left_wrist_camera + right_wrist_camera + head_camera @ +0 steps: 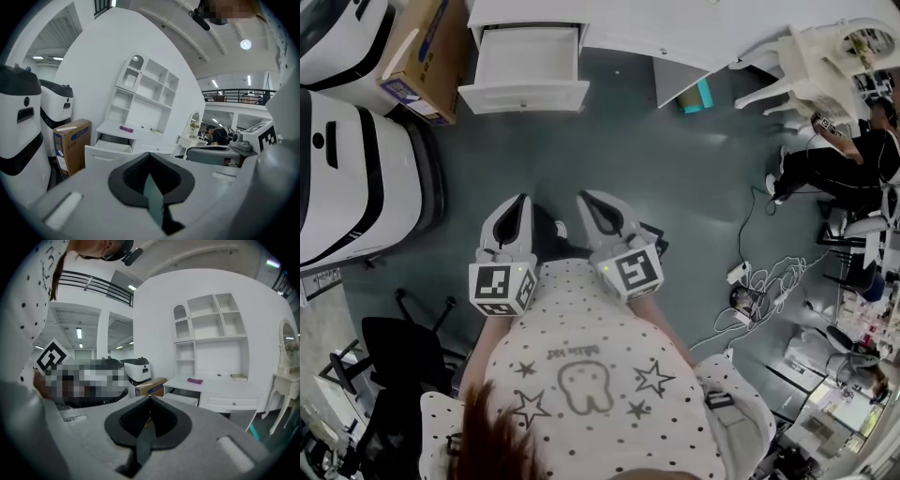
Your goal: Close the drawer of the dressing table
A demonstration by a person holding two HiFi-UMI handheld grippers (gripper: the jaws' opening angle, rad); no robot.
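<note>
Well short of the open drawer, left tool and right tool are closed

Grey floor, white wall, brown cardboard box.

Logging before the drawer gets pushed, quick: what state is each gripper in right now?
Left gripper: shut, holding nothing.
Right gripper: shut, holding nothing.

Right tongs closed, empty; drawer open beyond.
</note>
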